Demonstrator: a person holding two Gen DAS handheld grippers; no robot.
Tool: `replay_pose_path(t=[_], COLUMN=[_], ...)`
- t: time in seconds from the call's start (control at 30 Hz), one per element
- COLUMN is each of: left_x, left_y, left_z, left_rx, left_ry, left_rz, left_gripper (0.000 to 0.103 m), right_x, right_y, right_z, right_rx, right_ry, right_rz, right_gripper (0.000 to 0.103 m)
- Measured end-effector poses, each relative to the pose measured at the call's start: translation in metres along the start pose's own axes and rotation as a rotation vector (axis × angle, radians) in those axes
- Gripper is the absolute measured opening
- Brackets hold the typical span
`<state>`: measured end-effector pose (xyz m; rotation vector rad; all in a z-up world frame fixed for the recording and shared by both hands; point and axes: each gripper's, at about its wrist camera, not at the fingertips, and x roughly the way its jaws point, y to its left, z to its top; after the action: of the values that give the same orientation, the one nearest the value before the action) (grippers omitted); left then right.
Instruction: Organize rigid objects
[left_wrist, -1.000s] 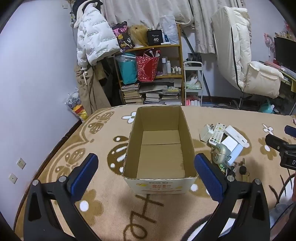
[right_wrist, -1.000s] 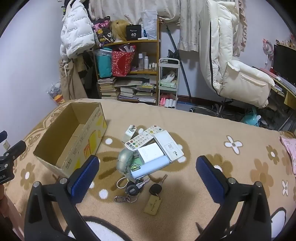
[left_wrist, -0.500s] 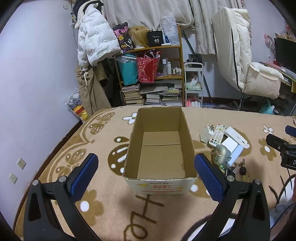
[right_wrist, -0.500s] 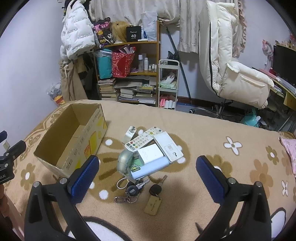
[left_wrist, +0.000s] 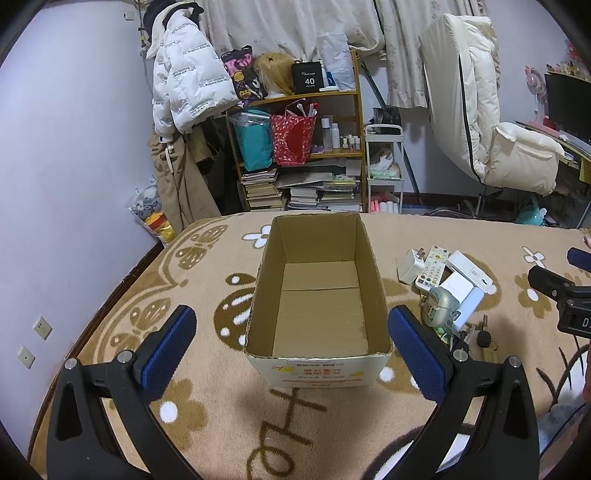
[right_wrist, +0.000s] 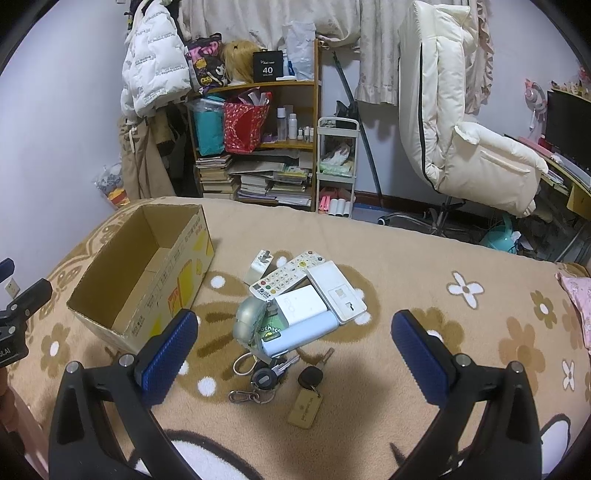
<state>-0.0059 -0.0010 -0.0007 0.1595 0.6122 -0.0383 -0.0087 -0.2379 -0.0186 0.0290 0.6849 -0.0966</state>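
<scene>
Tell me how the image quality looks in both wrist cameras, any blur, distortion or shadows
Left wrist view: sharp, no motion blur; strong fisheye bending with dark corners; the cardboard box is evenly lit, with a soft shadow in front of it. Right wrist view: equally sharp, same curved edges; a dark shadow falls on the blanket around the keys.

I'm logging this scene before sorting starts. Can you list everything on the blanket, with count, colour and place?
cardboard box: 1, brown, open and empty, left of the pile
charger plug: 1, white, far edge of the pile
remote control: 1, white, beside the plug
flat devices: 2, white, stacked atop the pile
power bank: 1, pale blue, near side
rounded gadget: 1, grey-green, pile's left
keys with tag: 1 bunch, black and tan, nearest
left tongs: open, facing the box
right tongs: open, over the keys
</scene>
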Motion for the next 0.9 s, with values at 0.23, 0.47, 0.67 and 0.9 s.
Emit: replay_pose_path(t=[0.23,0.47,0.67,0.9], left_x=[-0.0009,-0.0013,-0.0017,-0.0006], left_y=[-0.0006,-0.0003,-0.0006,-0.0008], left_z=[-0.0007,0.0002,0.0004,0.0015], left_rx=[0.0,0.004,0.005,0.006], left_ry=[0.001,0.005,0.006,0.009], left_rz=[0.001,0.0,0.004,0.004], left_gripper=[0.103,0.103,0.103,0.103], right_x=[0.0,-0.0003,-0.0006,-0.0025], right_y=[0.0007,0.0001,0.0011,0.0037], right_z=[-0.0018,-0.001,-0.0021,-0.0029], right_rx=[-0.002,-0.002,-0.003,-0.003], right_ry=[-0.002,0.0,-0.002,-0.01], right_rz=[-0.003,-0.001,0.0,0.002], right_gripper=[0.103,0.103,0.103,0.103])
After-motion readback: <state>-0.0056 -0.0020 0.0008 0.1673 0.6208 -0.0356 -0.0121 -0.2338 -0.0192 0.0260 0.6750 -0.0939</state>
